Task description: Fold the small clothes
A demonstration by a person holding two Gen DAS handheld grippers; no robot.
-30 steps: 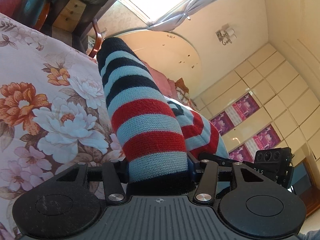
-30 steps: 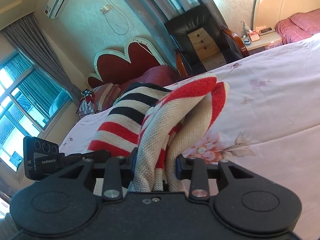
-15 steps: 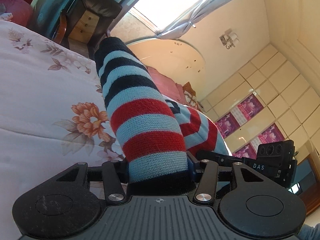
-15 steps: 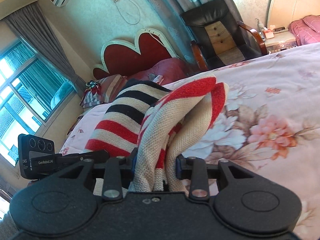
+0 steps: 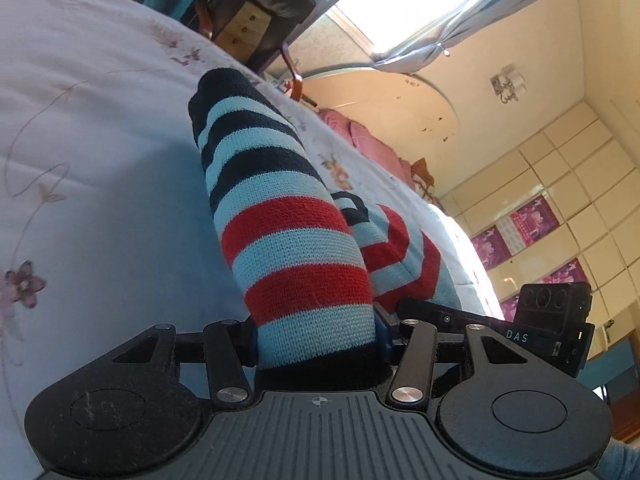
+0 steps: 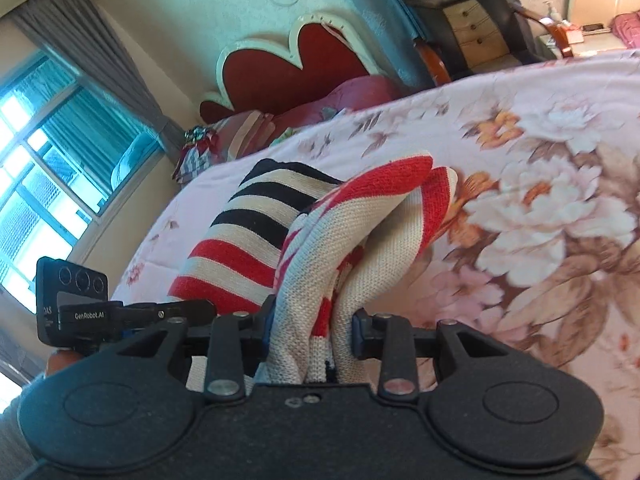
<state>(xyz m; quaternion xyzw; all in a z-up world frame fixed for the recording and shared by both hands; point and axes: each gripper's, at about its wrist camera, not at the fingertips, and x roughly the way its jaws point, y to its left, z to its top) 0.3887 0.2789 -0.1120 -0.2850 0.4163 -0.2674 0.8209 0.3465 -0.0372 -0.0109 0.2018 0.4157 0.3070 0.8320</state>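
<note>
Garment: striped knit garment (image 5: 288, 248) with dark, pale and red bands, held up above the bed by both grippers, one end in each.
Left gripper: left gripper (image 5: 316, 332) clamps a thick rolled part of the garment; the jaws stand at a middle width and press on the knit from both sides.
Garment, left wrist view: the roll rises away from the jaws over the bedspread (image 5: 100, 184), its dark tip at the far end; a second fold with red bands hangs just to the right of it.
Other gripper, left wrist view: black body of the right gripper shows to the right of the garment, near its lower fold.
Right gripper: right gripper (image 6: 312, 332) pinches several bunched layers of the garment (image 6: 320, 248); the jaws are rather narrow and closed on the cloth.
Bedspread, right wrist view: large flowers lie to the right of the garment.
Armchair: dark armchair (image 6: 460, 12) stands beyond the bed, well apart from the garment.
</note>
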